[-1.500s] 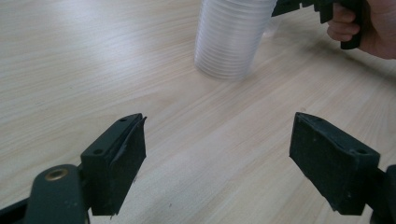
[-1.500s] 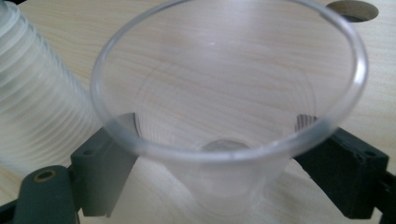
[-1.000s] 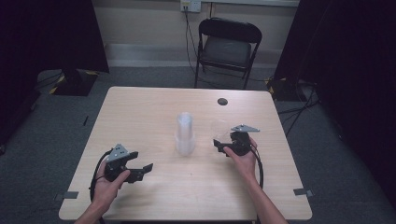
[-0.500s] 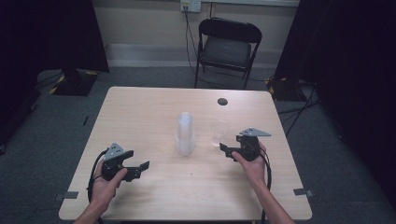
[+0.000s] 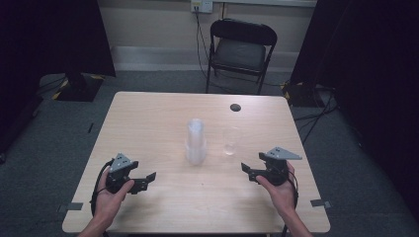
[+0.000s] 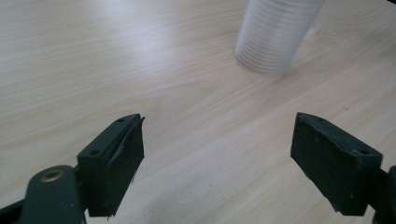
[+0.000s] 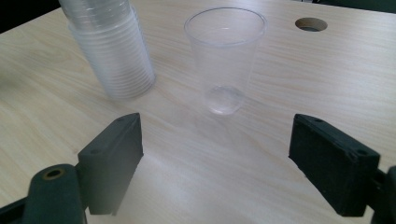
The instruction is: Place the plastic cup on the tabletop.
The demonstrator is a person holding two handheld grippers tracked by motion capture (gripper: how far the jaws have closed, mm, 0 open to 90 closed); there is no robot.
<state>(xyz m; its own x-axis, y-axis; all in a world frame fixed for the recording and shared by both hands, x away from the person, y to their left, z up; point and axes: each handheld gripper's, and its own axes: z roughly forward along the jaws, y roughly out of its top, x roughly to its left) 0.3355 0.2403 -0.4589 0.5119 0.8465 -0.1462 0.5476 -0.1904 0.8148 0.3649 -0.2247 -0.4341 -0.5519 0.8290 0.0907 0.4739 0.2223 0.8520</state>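
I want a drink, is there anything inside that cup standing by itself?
No. The single cup is clear, stands upright on the table, and you can see straight through to its bottom: nothing inside. The stack beside it is upside down, so its inside is hidden.

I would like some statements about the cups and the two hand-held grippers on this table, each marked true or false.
1. A single clear cup stands upright on the table, beside the stack of cups and apart from it. True.
2. The right hand-held gripper holds the single clear cup. False: its jaws stand apart with nothing between them, and the cup stands free ahead of them.
3. The stack of cups lies on its side. False: it stands upright, rims down.
4. The left hand-held gripper is open and holds nothing. True.
5. A round hole shows in the table top near its far edge. True.
6. A chair stands on the table. False: the black folding chair stands on the floor behind the table.
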